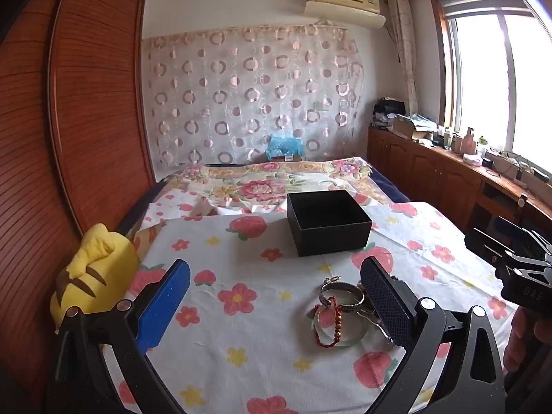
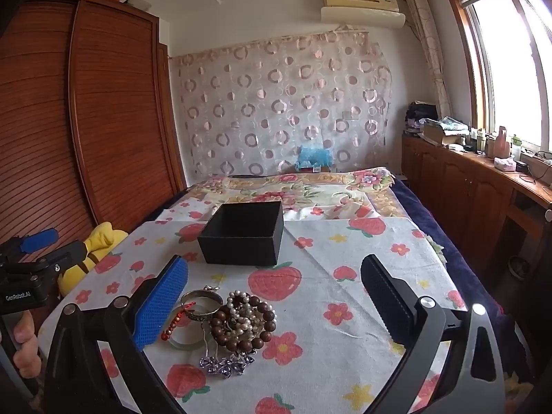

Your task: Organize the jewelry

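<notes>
An open black box (image 1: 329,226) stands on the strawberry-print cloth; it also shows in the right wrist view (image 2: 243,233). A pile of jewelry lies in front of it: a silver bangle (image 1: 341,295), a red beaded string (image 1: 334,321) and a pale green bangle (image 1: 339,339). The right wrist view shows the silver bangle (image 2: 201,303), brown bead bracelets with pearls (image 2: 245,321) and a purple crystal piece (image 2: 226,364). My left gripper (image 1: 276,300) is open, the pile by its right finger. My right gripper (image 2: 274,300) is open, the pile by its left finger. Both are empty.
A yellow plush toy (image 1: 93,272) lies at the cloth's left edge next to the wooden wardrobe (image 1: 69,120). A floral bedspread (image 1: 269,179) lies beyond the box. A cluttered wooden sideboard (image 1: 465,165) runs along the right under the window.
</notes>
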`<action>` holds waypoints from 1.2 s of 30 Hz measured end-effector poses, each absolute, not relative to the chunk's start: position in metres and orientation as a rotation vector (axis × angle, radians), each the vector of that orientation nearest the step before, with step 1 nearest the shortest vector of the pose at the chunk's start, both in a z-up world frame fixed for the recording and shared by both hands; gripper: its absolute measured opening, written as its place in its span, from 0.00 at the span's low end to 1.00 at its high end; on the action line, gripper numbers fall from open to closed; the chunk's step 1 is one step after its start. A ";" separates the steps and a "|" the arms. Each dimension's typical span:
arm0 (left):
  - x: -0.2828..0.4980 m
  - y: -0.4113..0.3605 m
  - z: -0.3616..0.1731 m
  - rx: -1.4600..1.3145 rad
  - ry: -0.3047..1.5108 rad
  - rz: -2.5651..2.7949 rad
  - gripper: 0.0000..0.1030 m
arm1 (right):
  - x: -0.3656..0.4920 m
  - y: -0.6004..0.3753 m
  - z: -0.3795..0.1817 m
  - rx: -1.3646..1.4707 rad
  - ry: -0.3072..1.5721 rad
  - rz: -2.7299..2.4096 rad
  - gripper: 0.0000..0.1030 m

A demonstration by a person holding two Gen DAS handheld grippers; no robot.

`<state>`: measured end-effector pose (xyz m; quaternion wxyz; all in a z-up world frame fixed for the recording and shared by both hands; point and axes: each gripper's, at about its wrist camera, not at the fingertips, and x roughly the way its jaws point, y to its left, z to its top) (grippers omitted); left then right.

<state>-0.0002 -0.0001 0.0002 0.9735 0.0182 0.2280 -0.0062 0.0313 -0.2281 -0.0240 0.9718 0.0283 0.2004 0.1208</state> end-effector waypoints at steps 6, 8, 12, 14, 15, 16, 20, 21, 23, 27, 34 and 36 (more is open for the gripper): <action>0.000 0.000 0.000 0.035 0.464 -0.012 0.93 | 0.030 -0.228 -0.022 0.056 0.403 0.247 0.98; 0.000 0.000 0.000 0.034 0.463 -0.012 0.93 | 0.030 -0.227 -0.023 0.057 0.404 0.244 0.98; 0.001 0.000 0.000 0.035 0.464 -0.012 0.93 | 0.030 -0.227 -0.023 0.055 0.403 0.244 0.98; 0.000 0.000 0.000 0.035 0.463 -0.013 0.93 | 0.030 -0.227 -0.023 0.055 0.403 0.243 0.98; 0.000 0.000 0.000 0.035 0.463 -0.012 0.93 | 0.030 -0.227 -0.023 0.055 0.402 0.244 0.98; 0.000 0.000 0.000 0.034 0.462 -0.012 0.93 | 0.030 -0.227 -0.023 0.055 0.402 0.244 0.98; 0.000 0.000 0.000 0.034 0.462 -0.012 0.93 | 0.030 -0.227 -0.023 0.054 0.401 0.243 0.98; 0.000 0.000 0.000 0.034 0.462 -0.013 0.93 | 0.030 -0.227 -0.023 0.054 0.401 0.243 0.98; 0.000 0.000 0.000 0.034 0.462 -0.012 0.93 | 0.030 -0.227 -0.023 0.054 0.401 0.242 0.98; 0.000 0.000 0.000 0.035 0.463 -0.013 0.93 | 0.030 -0.227 -0.023 0.053 0.402 0.244 0.98; 0.000 -0.001 -0.001 0.036 0.468 -0.013 0.93 | 0.030 -0.227 -0.023 0.054 0.402 0.244 0.98; -0.001 -0.006 -0.005 0.037 0.469 -0.014 0.93 | 0.030 -0.227 -0.023 0.053 0.402 0.244 0.98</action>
